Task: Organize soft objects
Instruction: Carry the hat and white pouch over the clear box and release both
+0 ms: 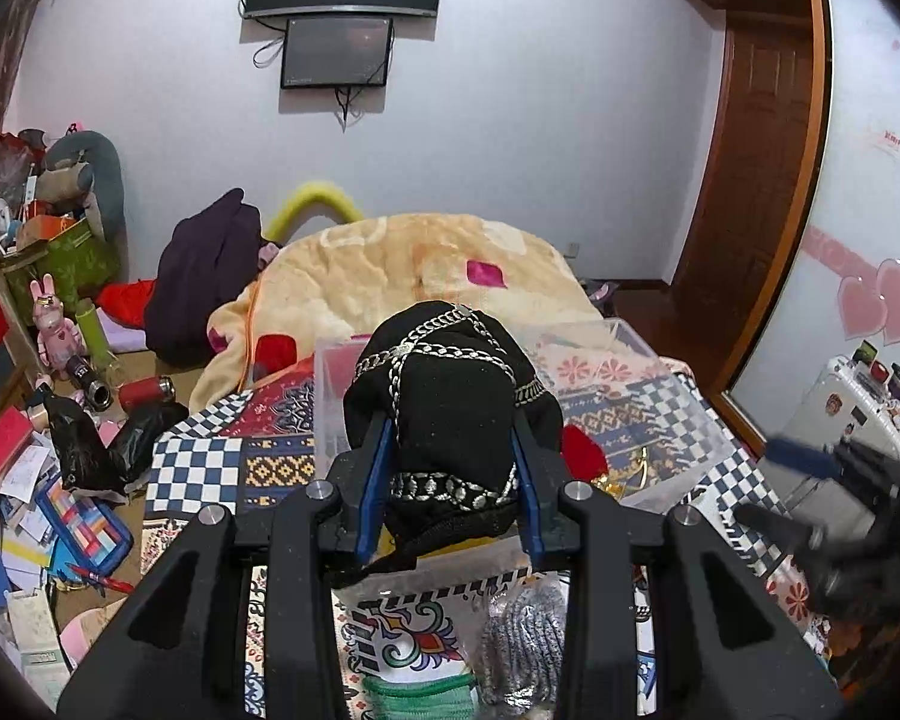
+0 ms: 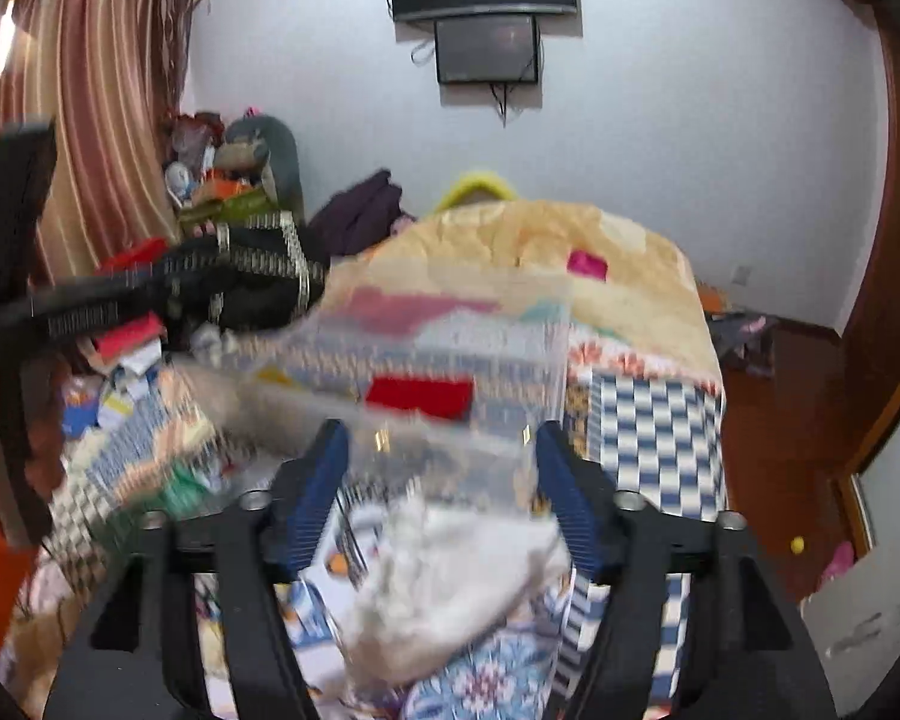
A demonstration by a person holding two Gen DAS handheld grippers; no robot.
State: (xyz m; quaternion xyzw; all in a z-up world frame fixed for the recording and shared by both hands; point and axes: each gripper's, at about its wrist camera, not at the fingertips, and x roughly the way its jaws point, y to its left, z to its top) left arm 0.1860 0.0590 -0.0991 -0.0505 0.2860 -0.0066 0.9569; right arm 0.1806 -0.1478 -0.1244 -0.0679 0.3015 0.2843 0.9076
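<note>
A: Black cloth with silver chain trim, that is what the left gripper (image 1: 456,480) has: its blue pads are closed onto the black garment (image 1: 450,396), squeezing the bundle at lower centre of the left wrist view.

B: Where does it sit against the box?

A: It is held over the clear plastic bin (image 1: 648,438), mid-frame, which rests on the patterned quilt (image 1: 198,468). Something red (image 1: 582,450) lies inside the bin, just right of the bundle.

B: How will it handle?

A: My judgement: light and limp, so loose ends will droop. The chains add a little weight and may snag on the bin's rim. A hold on the bunched middle, as now, looks safer than a hem.

B: And the right gripper (image 2: 441,474)?

A: Jaws wide apart, holding nothing. Between them, lower centre of the blurred right wrist view, lies a white soft cloth (image 2: 450,576) on the quilt, near the bin. It looks floppy too; I would pinch it at a thick fold.

B: Further out?

A: A cream blanket (image 1: 402,264) beyond the bin, and a grey knit piece (image 1: 522,642) at the bottom of the left view.
</note>
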